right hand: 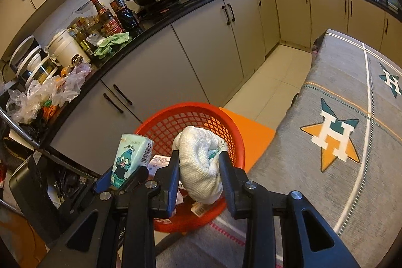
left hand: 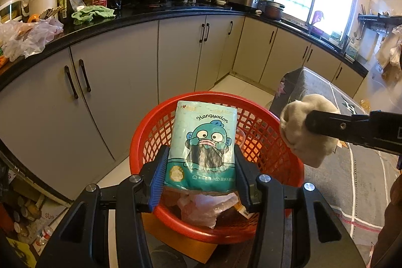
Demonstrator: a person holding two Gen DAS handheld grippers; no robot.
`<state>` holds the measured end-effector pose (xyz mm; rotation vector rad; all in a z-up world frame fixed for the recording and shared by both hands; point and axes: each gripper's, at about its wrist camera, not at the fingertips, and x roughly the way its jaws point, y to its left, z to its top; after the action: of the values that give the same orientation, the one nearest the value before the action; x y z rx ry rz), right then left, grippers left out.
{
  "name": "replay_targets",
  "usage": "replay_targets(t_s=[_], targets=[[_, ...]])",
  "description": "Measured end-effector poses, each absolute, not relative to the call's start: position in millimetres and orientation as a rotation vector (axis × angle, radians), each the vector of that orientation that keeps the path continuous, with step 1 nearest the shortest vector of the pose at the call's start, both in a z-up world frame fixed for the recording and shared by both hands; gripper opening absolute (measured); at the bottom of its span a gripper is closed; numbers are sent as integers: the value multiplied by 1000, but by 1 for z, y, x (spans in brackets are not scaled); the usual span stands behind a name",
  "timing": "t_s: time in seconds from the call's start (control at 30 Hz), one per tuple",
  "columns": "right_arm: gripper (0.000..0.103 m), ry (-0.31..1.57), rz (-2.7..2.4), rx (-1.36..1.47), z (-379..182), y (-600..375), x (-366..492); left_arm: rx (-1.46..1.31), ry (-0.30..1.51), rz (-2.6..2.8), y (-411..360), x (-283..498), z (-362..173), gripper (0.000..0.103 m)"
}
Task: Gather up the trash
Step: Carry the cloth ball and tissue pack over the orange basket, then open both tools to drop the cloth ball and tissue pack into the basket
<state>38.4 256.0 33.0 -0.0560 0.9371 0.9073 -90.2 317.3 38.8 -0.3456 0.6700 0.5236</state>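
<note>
We note left gripper (left hand: 201,172) clamped on teal cartoon-printed tissue pack (left hand: 203,145) above red plastic lattice basket (left hand: 273,155), right gripper (right hand: 199,167) clenching balled white knit cloth (right hand: 201,162) over same basket, wrappers inside

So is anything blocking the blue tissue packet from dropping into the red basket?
Nothing visible does. The blue plastic tissue packet, held in the left gripper, hangs right over the open red mesh basket, which holds only some trash.
</note>
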Motion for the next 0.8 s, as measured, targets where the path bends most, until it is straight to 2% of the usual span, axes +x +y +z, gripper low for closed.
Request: replay_targets(t_s=[0.2, 0.53, 0.8], targets=[[38, 933, 902, -49, 27, 261, 46, -337, 673, 523, 319, -84, 36, 48], [52, 921, 919, -25, 29, 261, 44, -335, 677, 519, 320, -82, 35, 52], [61, 909, 900, -2, 35, 245, 41, -313, 651, 532, 316, -84, 41, 78]])
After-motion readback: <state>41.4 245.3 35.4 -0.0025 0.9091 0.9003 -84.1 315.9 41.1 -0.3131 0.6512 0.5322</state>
